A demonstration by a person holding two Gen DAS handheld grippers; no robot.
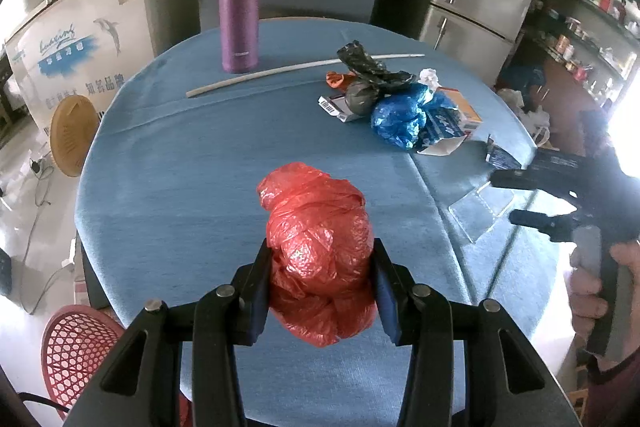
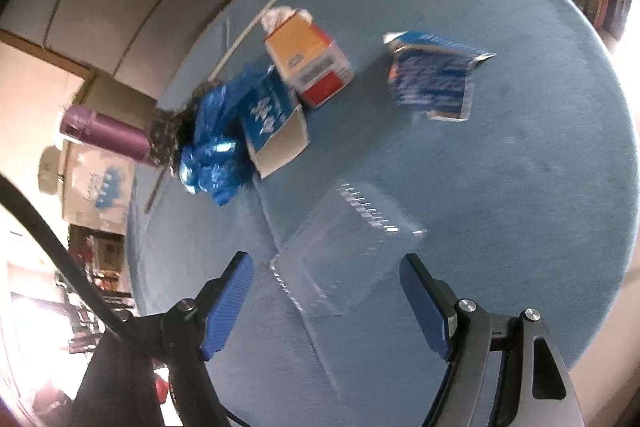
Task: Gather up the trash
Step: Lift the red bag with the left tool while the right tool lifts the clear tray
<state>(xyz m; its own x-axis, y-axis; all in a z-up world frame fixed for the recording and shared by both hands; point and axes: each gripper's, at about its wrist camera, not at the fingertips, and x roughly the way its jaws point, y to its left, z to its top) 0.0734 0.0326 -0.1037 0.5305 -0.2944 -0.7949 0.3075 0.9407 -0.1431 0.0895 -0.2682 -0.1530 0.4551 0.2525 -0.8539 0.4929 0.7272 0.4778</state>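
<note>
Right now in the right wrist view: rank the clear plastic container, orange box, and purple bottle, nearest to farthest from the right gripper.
1. Clear plastic container: on the blue tablecloth, just ahead of the open right gripper, untouched.
2. Orange box: farther up the table, in the trash cluster.
3. Purple bottle: far left edge, beyond the cluster.

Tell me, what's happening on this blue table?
A person is picking up trash with two hand-held grippers. The left gripper is clamped on a crumpled red plastic bag. The right gripper is open over a clear plastic box, not gripping it. More wrappers and cartons lie on the round blue table.
</note>
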